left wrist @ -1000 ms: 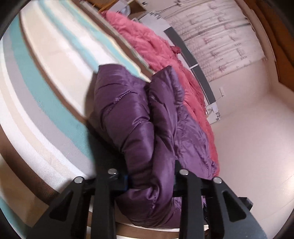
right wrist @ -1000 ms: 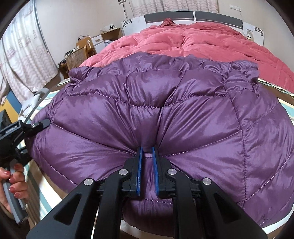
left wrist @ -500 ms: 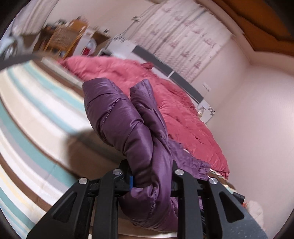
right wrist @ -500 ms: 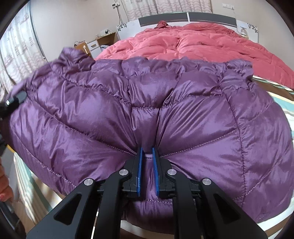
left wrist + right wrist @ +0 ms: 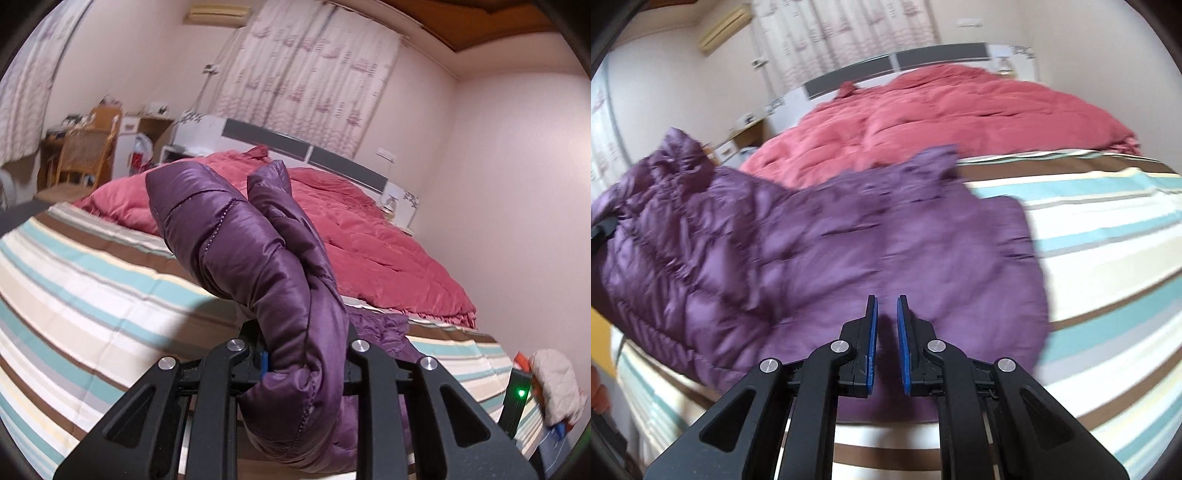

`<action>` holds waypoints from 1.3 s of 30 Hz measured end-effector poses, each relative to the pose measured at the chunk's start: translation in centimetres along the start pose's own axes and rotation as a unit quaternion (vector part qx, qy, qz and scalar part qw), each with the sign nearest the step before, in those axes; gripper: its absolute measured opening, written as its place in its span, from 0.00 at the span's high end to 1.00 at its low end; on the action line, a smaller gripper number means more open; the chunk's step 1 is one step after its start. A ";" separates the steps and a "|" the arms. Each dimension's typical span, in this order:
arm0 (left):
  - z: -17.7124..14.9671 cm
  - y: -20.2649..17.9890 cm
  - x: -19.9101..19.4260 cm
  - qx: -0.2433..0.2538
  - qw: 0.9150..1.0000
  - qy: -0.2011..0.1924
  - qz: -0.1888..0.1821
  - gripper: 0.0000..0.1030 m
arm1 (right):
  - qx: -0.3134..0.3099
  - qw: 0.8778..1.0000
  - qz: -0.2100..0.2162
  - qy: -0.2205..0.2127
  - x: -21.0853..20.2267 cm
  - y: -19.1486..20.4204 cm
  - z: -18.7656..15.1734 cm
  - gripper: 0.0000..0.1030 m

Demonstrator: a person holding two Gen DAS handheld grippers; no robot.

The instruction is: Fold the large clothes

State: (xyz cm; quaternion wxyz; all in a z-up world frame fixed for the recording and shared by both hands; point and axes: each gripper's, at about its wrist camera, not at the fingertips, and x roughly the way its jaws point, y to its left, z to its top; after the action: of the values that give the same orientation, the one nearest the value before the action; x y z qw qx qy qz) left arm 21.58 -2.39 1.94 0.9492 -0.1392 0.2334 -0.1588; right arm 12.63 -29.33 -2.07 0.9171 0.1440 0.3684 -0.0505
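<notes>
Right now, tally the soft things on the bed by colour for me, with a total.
Purple: 1, the puffer jacket
Pink-red: 1, the quilt
Striped: 1, the bedsheet
Total: 3

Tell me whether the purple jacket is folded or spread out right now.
Partly folded. The purple jacket lies across the striped bedsheet, while the left gripper holds one bunched end lifted above the bed; no finished fold shows.

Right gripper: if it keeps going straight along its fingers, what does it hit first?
Most likely the purple down jacket. The right gripper has nothing between its fingers and points down at the jacket spread on the striped bedsheet. The picture is blurred, so depth is uncertain.
</notes>
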 end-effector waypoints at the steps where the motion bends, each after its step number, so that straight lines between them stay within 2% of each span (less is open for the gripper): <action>1: -0.1 -0.8 0.0 0.013 1.000 -0.001 -0.002 0.80 | 0.002 1.000 -0.012 -0.003 -0.2 -0.6 0.1 0.89; 5: -0.3 -3.5 0.2 0.040 0.999 -0.001 -0.015 0.80 | -0.003 0.998 -0.067 -0.013 -0.6 -2.8 0.3 0.89; 7: -0.4 -4.7 0.4 0.049 0.999 0.003 -0.022 0.80 | -0.002 0.997 -0.078 -0.016 -0.5 -3.6 0.3 0.89; 22: -3.5 -13.1 3.8 0.112 0.989 0.064 -0.068 0.80 | 0.068 0.994 -0.085 -0.025 -2.0 -9.2 -0.4 0.89; 33: -8.2 -18.8 8.5 0.168 0.973 0.138 -0.073 0.80 | 0.098 0.990 -0.098 -0.025 -3.4 -12.0 -1.5 0.89; 39: -10.3 -20.5 9.5 0.210 0.963 0.157 -0.068 0.76 | 0.110 0.988 -0.103 -0.021 -3.6 -13.2 -2.2 0.89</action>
State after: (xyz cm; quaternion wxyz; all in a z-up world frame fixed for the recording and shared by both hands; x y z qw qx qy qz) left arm 19.71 -26.53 -3.64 0.8952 0.0743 0.3312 -0.2886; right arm 6.00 -41.30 -4.06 0.8931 0.2047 0.3538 -0.1877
